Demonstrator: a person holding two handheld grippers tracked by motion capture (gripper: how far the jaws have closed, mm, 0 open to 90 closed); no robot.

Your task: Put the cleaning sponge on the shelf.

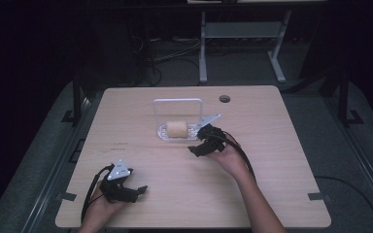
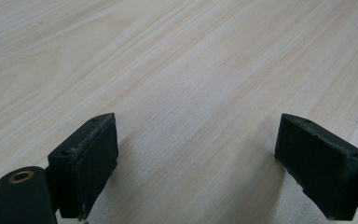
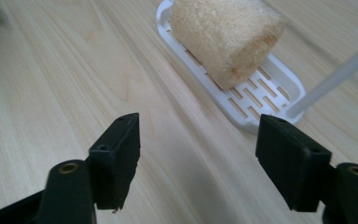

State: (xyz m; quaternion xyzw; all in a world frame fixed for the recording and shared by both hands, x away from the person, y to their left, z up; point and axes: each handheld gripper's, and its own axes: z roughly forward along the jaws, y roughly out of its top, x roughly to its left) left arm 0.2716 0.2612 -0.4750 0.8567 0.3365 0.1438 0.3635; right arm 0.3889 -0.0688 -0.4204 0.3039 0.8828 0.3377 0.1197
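Two grippers on table [image 1: 141, 204]. Nearest: left gripper [image 2: 196, 158] parked low over bare wood, jaws spread, nothing between. Further out: right gripper [image 3: 198, 158] jaws apart, empty, just short of white rack [image 3: 279, 88]. Beyond: loofah sponge [image 3: 226, 32] lying on rack tray under wire handle [image 1: 177, 101]. Judgement: placing done, release under way. Keep jaws wide, draw back level, avoid clipping handle or nudging tray.

Saw the right gripper [image 3: 196, 161] with jaws parted, nothing between them but bare table [image 3: 51, 93]. Ahead of the fingers [image 3: 116, 158], a beige sponge roll [image 3: 226, 32] lay on a white slotted tray [image 3: 261, 95].
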